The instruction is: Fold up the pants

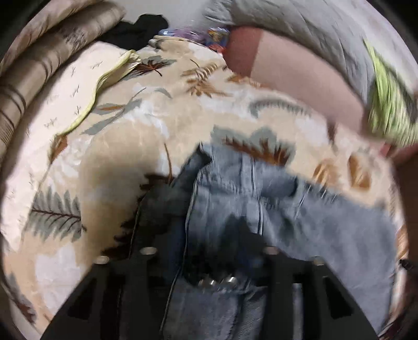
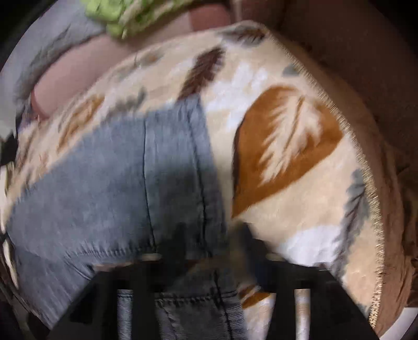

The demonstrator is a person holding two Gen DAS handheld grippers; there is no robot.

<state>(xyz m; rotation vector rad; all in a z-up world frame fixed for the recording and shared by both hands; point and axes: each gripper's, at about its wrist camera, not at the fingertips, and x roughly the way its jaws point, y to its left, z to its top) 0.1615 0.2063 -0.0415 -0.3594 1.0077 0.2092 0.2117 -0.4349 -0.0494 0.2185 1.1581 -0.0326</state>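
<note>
Spread across the bed, a plush cream blanket (image 1: 146, 130) printed with grey, tan and brown fern leaves fills both views, and its fringed edge shows in the right wrist view. On that blanket lie the pants (image 1: 274, 198), blue-grey denim jeans with dark stitched seams, rumpled and partly folded over themselves. The left gripper (image 1: 209, 235) sits low over the blanket with denim bunched between its black fingers; motion blur hides the tips, so whether it is clamped on the cloth cannot be told. In the right wrist view the jeans (image 2: 104, 183) lie flat on the blanket, a hem seam running just in front of the right gripper (image 2: 211, 235), whose dark fingers stand apart over the denim edge. Beyond the blanket are a striped brown pillow (image 1: 39, 65), a pink cushion (image 1: 287, 68), a grey quilted cover (image 1: 300, 23) and a lime-green patterned cloth (image 1: 389, 104).
</note>
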